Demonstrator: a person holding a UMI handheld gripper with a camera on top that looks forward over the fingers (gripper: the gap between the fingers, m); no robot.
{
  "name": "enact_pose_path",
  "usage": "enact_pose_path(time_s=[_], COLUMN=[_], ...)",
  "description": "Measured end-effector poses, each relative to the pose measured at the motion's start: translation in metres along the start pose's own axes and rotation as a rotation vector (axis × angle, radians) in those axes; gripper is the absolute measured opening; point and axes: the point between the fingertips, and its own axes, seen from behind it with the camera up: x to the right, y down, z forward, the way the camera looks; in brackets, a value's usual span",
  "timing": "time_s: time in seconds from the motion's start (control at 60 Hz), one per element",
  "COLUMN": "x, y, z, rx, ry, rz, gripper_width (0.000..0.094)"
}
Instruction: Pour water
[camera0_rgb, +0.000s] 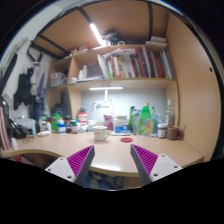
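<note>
My gripper (113, 166) is open, its two magenta pads (80, 159) spread wide with nothing between them. It hovers over the near edge of a light wooden desk (115, 152). Well beyond the fingers, a white cup (100, 133) stands on the desk with a red coaster (126, 140) to its right. Farther back on the right stand green and clear bottles (146, 120).
A bookshelf (125, 66) full of books hangs above the desk, with a lamp strip (106, 89) under it. Small containers and jars (62, 124) crowd the back left. A wooden cabinet side (192, 90) closes the right. Dark items hang at the left wall.
</note>
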Motion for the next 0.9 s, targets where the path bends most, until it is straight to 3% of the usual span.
enact_pose_path(time_s=[0.267,0.467,0.483,0.55,0.717,0.783,0.9], x=[0.105,0.142,0.143,0.147,0.153,0.151,0.143], y=[0.028,0.028,0.028,0.033,0.029,0.029,0.03], z=[0.083,0.149,0.153,0.166,0.165,0.164,0.172], rx=[-0.021,-0.024,-0.026,-0.044,-0.01,0.0,-0.022], ry=[0.177,0.239,0.241,0.254,0.324,0.32,0.282], rz=[-0.003,-0.016,-0.02,-0.027,-0.045,-0.036,-0.042], gripper_width=[0.0809,0.0793,0.0775,0.0463,0.0373,0.0321,0.032])
